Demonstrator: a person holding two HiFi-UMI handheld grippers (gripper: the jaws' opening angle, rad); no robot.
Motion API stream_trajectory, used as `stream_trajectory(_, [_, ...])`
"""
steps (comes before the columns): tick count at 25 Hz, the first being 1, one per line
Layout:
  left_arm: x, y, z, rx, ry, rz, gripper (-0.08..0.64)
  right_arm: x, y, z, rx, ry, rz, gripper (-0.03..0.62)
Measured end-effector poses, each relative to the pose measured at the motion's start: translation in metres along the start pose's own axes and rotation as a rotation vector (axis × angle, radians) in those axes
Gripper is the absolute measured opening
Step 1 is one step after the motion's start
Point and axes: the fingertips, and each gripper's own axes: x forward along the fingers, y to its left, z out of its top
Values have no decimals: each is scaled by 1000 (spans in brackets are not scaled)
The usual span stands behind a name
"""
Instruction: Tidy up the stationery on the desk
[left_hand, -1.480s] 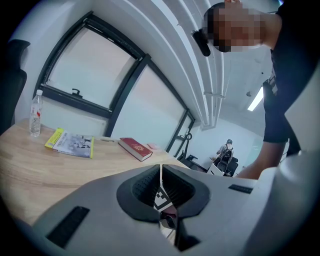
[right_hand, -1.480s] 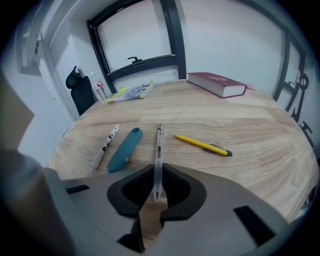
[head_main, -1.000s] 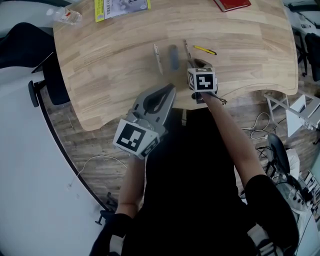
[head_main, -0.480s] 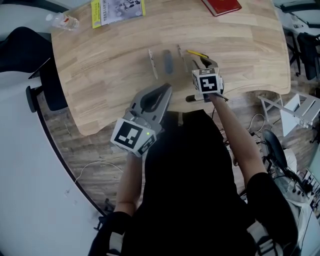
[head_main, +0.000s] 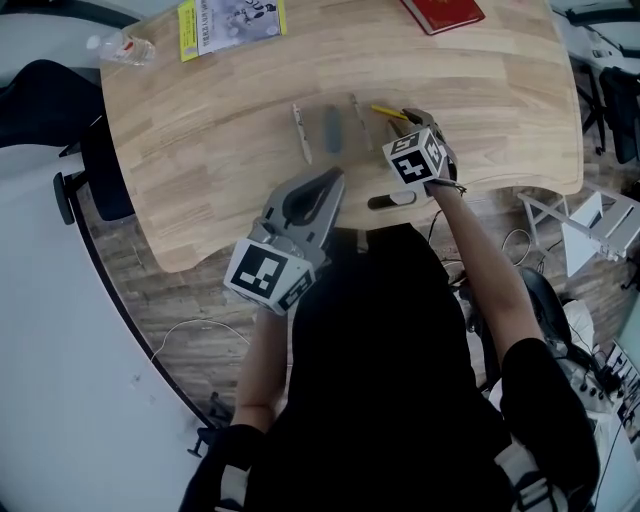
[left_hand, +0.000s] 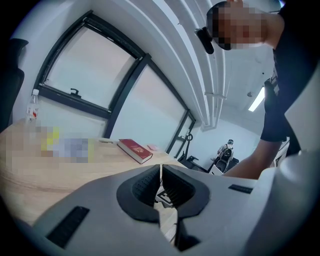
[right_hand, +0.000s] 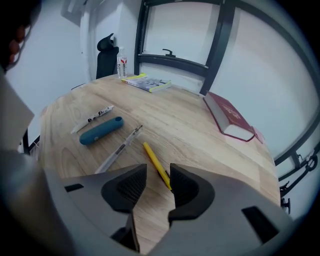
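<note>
Pale wooden desk (head_main: 200, 150) fills the head view, whose top edge cuts off a red book (head_main: 445, 12) and a yellow booklet (head_main: 230, 18). A white pen (head_main: 298, 132), a blue case (head_main: 332, 128), a clear pen (head_main: 356, 110) and a yellow pen (right_hand: 152, 157) lie side by side. The right gripper (right_hand: 158, 170) hangs over the yellow pen, its jaws apart and just opening wider. The pen's near end lies between them unclamped, its tip hidden behind one jaw. The left gripper (left_hand: 161, 167), jaws together and empty, hovers at the near edge. A dark-and-white object (head_main: 390, 200) there is too small to identify.
</note>
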Motion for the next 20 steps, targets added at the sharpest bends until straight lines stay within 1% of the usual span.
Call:
stream_trajectory(6, [10, -2, -1, 0, 6, 10, 40, 10, -3, -3, -12, 16, 31, 140])
stream_trajectory(7, [12, -2, -2, 1, 10, 13, 40, 11, -3, -2, -17, 18, 31, 125])
stream_trajectory(11, [17, -1, -2, -18, 19, 28, 40, 15, -5, -2, -23, 22, 39, 107])
stream_trajectory(13, [19, 0, -1, -18, 20, 28, 40, 16, -5, -2, -27, 24, 41, 75])
stream_trajectory(17, [21, 2, 1, -20, 14, 28, 40, 16, -4, -1, -27, 30, 51, 67])
stream_trajectory(20, [23, 2, 2, -22, 14, 28, 40, 16, -6, -1, 3, 36, 56, 64])
